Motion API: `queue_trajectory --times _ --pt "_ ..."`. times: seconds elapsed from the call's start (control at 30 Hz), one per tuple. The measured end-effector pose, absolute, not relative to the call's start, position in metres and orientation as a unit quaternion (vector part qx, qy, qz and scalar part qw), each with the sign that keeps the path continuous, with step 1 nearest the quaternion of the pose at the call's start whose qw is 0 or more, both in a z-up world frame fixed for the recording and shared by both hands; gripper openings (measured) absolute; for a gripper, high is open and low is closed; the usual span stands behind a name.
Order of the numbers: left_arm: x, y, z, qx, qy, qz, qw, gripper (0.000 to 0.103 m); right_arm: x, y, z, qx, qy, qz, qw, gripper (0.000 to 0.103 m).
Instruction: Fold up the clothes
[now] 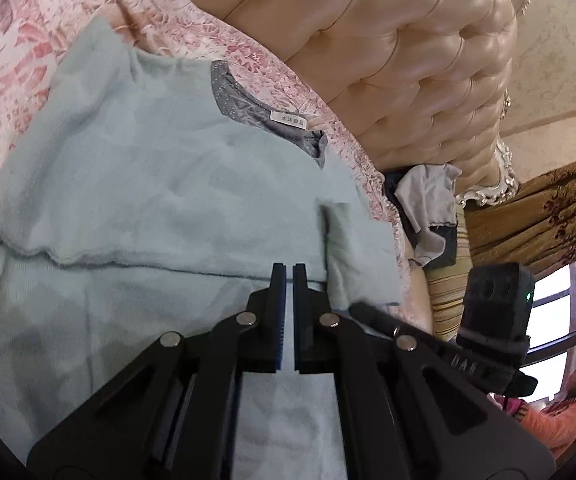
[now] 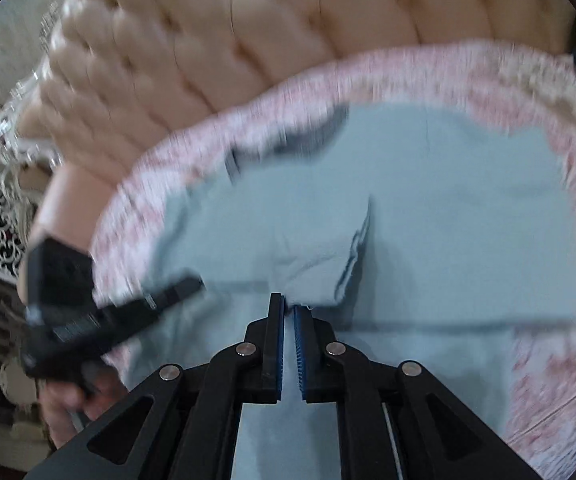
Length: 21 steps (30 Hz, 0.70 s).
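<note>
- Bedspread (image 1: 19, 52) — pink, patterned, covering a bed with a tufted headboard (image 1: 408, 60); it carries the garment being folded.
- Top (image 1: 147, 184) — pale blue-green with a grey neckline (image 1: 239, 96) and a white label, lying flat on the bedspread, collar toward the headboard. In the left view a hemmed edge crosses the body from side to side; one layer appears to lie over another, which suggests a first fold is in place.
- Left gripper (image 1: 288, 270) — jaws together, with cloth showing in the slit between them; whether it is pinched there cannot be told.
- Flap (image 1: 352, 248) — a narrow piece, probably a sleeve, turned in over the body just right of the left gripper.
- Right gripper (image 2: 290, 306) — jaws a narrow gap apart, nothing clamped; tips hang over the flap's lower edge. This view is blurred.
- Grey cloth (image 1: 428, 196) — crumpled beside the headboard, apart from the top, untouched.
- Stage, as judged — mid-fold: one side tucked in; the far side and the final halving appear still to do.
</note>
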<state>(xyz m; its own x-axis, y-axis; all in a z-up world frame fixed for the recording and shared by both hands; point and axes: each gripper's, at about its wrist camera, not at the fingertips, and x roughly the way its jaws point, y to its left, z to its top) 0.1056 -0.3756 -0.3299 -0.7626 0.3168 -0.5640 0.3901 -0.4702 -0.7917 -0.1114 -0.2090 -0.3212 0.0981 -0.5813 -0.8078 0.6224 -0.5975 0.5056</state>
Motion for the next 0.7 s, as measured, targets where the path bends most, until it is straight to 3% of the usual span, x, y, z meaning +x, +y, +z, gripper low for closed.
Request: queue_trajectory --times 0.1,0.17,0.23,0.27,0.33,0.37,0.4,0.5,0.7 --pt "0.099 -0.370 -0.328 0.346 0.494 -0.797 0.025 0.003 -0.102 -0.189 -0.328 0.595 0.014 -0.668 0.447 0.027" --pt "0.094 -0.363 -0.323 0.348 0.469 -0.812 0.029 0.004 -0.098 -0.168 -0.325 0.590 -0.008 -0.669 0.451 0.053" --pt "0.088 -0.348 -0.309 0.349 0.399 -0.846 0.050 0.006 -0.098 -0.148 -0.320 0.585 -0.023 -0.676 0.448 0.057" --pt "0.085 -0.339 -0.301 0.350 0.358 -0.863 0.061 0.013 -0.098 -0.138 -0.317 0.582 -0.027 -0.680 0.445 0.057" --pt "0.081 -0.309 -0.288 0.346 0.266 -0.897 0.072 0.045 -0.102 -0.117 -0.312 0.572 -0.031 -0.706 0.418 0.057" --pt "0.079 -0.294 -0.282 0.342 0.219 -0.910 0.077 0.076 -0.107 -0.107 -0.309 0.564 -0.033 -0.723 0.397 0.057" --pt "0.077 -0.280 -0.275 0.338 0.172 -0.922 0.082 0.082 -0.112 -0.097 -0.308 0.558 -0.032 -0.739 0.376 0.058" --pt "0.066 -0.227 -0.266 0.332 0.002 -0.938 0.102 0.080 -0.124 -0.073 -0.304 0.542 -0.030 -0.772 0.331 0.058" --pt "0.032 -0.181 -0.303 0.377 -0.184 -0.897 0.141 0.054 -0.129 -0.063 -0.302 0.534 -0.009 -0.782 0.322 0.058"
